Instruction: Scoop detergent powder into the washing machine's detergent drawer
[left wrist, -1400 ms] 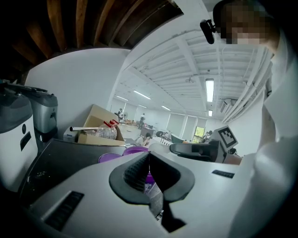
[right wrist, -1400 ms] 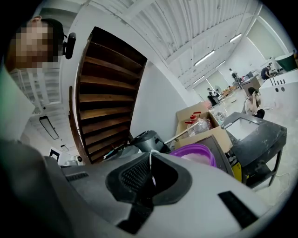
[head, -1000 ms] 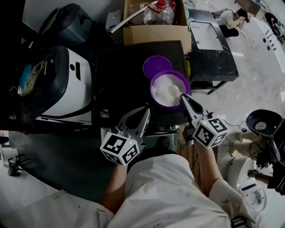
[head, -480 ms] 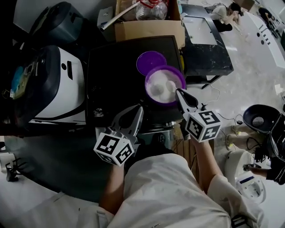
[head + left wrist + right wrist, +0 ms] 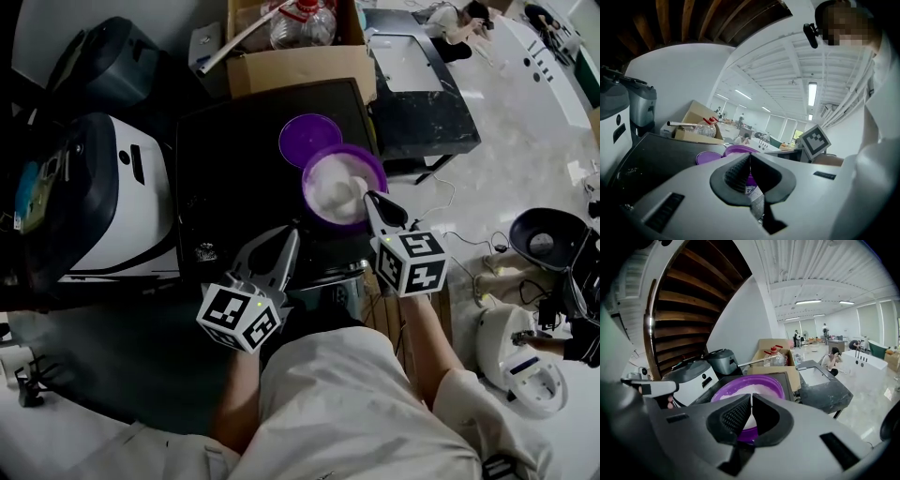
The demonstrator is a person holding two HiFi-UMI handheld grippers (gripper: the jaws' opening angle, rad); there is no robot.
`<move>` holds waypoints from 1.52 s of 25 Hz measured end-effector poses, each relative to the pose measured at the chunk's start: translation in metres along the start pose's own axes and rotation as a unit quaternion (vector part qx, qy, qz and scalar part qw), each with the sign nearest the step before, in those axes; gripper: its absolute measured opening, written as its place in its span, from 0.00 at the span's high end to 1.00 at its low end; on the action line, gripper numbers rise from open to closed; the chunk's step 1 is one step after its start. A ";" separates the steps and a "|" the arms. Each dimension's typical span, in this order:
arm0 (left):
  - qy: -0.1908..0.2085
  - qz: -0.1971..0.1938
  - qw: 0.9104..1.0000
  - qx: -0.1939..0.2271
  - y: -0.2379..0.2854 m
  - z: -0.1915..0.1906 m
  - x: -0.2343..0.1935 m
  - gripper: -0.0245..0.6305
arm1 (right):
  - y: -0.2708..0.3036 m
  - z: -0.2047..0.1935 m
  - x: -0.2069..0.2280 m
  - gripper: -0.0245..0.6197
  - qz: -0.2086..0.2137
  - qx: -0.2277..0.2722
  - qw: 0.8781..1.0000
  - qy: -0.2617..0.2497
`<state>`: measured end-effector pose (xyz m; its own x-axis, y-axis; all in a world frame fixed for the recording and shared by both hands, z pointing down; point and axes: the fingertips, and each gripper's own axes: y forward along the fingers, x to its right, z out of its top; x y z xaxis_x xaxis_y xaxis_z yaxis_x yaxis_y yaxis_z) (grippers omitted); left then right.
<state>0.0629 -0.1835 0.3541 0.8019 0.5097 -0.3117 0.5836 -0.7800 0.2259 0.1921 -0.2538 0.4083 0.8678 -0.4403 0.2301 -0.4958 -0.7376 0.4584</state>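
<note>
Your right gripper (image 5: 369,198) has its jaws pressed together on the handle of a small white scoop (image 5: 353,188), and its tip leans over the near edge of the purple bowl (image 5: 307,178). Your left gripper (image 5: 288,235) has its jaws pressed together too, and I can see nothing held in them. It sits over the front edge of the big black machine (image 5: 234,159), to the left of the bowl and apart from it. The black machine has a flat dark top, and it is the biggest thing in front of you. Just beside it on your left stands a white machine with a black lid (image 5: 103,187). Behind the black machine is a brown cardboard box (image 5: 300,67) with a clear plastic bottle (image 5: 302,21) in it. On your right is a dark grey table (image 5: 422,103). The purple bowl stands on the right side of the black top. It is full of white powder (image 5: 330,195), and the scoop's end is down in the powder. A round purple lid (image 5: 309,139) lies flat just behind the bowl, touching it or nearly so. I cannot tell where the drawer is.
</note>
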 end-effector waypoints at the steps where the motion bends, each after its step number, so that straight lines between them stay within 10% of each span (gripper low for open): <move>1: 0.001 -0.004 1.000 -0.002 0.000 0.000 -0.001 0.93 | 0.001 -0.001 0.000 0.94 -0.006 -0.004 1.000 0.001; 38: 0.013 -0.041 0.999 -0.024 0.008 0.006 -0.019 0.93 | 0.016 -0.019 -0.023 0.94 -0.005 -0.081 0.997 -0.004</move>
<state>0.0510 -0.2015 0.3566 0.7533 0.5811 -0.3080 0.6530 -0.7166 0.2451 0.1649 -0.2457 0.4265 0.8722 -0.4381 0.2174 -0.4744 -0.6495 0.5943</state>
